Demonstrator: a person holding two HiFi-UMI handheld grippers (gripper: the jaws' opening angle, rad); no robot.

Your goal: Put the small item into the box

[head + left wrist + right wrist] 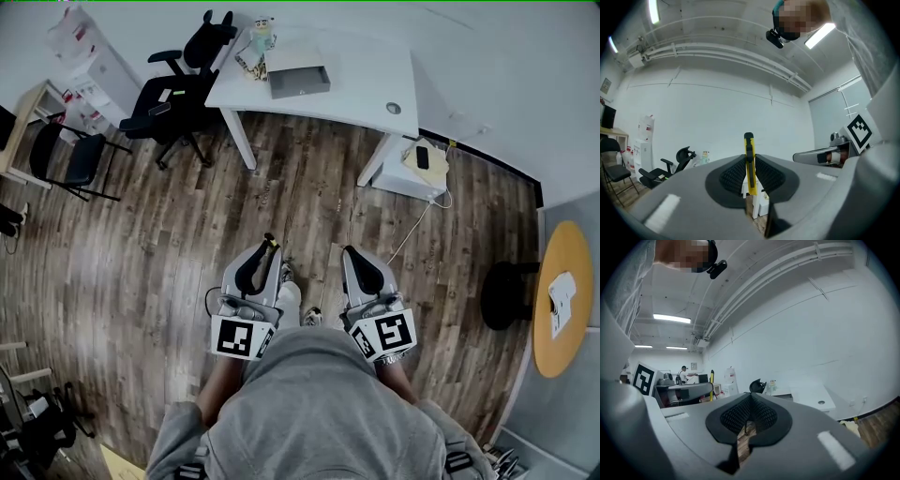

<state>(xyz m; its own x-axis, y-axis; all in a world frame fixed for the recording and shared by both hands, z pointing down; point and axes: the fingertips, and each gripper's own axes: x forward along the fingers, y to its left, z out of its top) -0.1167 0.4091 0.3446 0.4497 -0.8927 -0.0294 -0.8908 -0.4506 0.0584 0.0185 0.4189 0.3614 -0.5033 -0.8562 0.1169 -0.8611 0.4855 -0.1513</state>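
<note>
Wood-plank floor [141,253] fills most of the head view, with a white desk [366,89] against the far wall. On the desk lies an open grey box [298,77], and just beside it, toward the wall, stands something small that may be a bottle or a figure; it is too small to tell. A black office chair [178,94] stands at the desk's left end, a dark folding chair [66,155] is farther left, and a round yellow table [562,309] sits at the right edge.

A person in a grey hoodie [319,403] stands well back from the desk and holds both grippers close in front of the body, side by side above the floor, their marker cubes toward the chest.

The left gripper [255,267] is clamped on a slim yellow-and-black utility knife [749,161]. In the left gripper view the ribbed black pads [733,174] press on it from both sides. The knife stands upright between them, and its dark upper end rises above the jaw tips. In the head view that end pokes out past the jaws, toward the desk. The knife is thus in the gripper and well apart from the box.

The right gripper [750,412] holds nothing. Its pads meet at the tips, and only a narrow slit lower down shows the floor.
</note>
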